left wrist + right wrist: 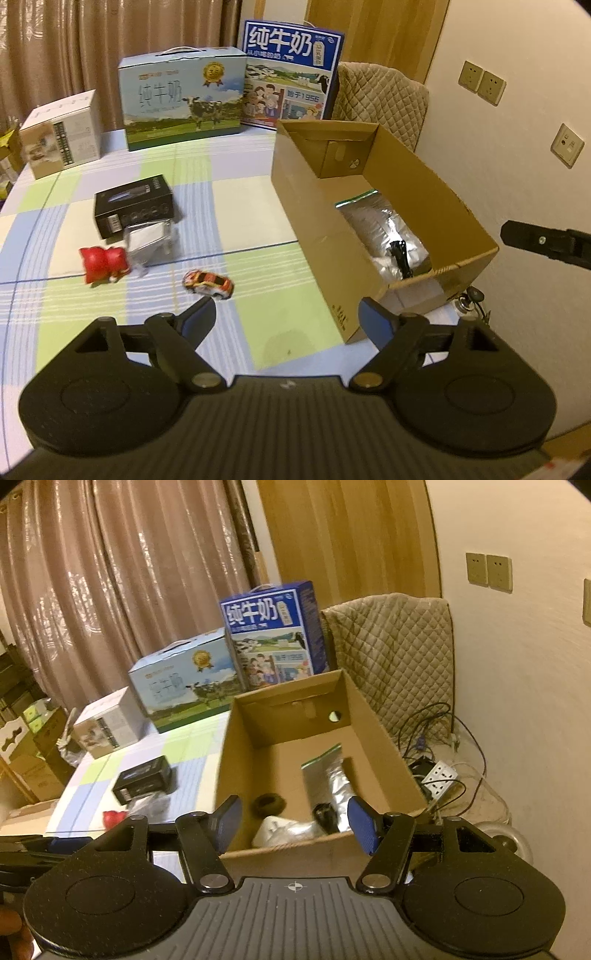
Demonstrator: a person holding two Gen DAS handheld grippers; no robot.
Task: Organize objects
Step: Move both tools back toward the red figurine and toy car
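We judge the sorting to be partly done. The cardboard box already holds a silver foil pouch, a dark ring-shaped thing, a white adapter-like block and a small black item – the last is blurred, so we cannot say what it is. Still out on the checked tablecloth are the toy car, a red wrapped object, a clear plastic packet and a black carton behind it; the packet lies against the carton's front, the red object just beside the packet, and the car sits apart, nearer to us. Two milk cartons and a white box at the back of the table look like backdrop, though we cannot be sure they are outside the job. Our left gripper stands wide open with nothing between its jaws, hanging over the cloth between the loose things and the box; the car is the closest, just ahead of the left fingertip and slightly to that side, not touched. Our right gripper is parted about halfway and empty – it hangs at the near wall of the box, looking down on the things inside, with the pouch and the black item ahead between its jaws but below them. By our reckoning four things remain, the car first.
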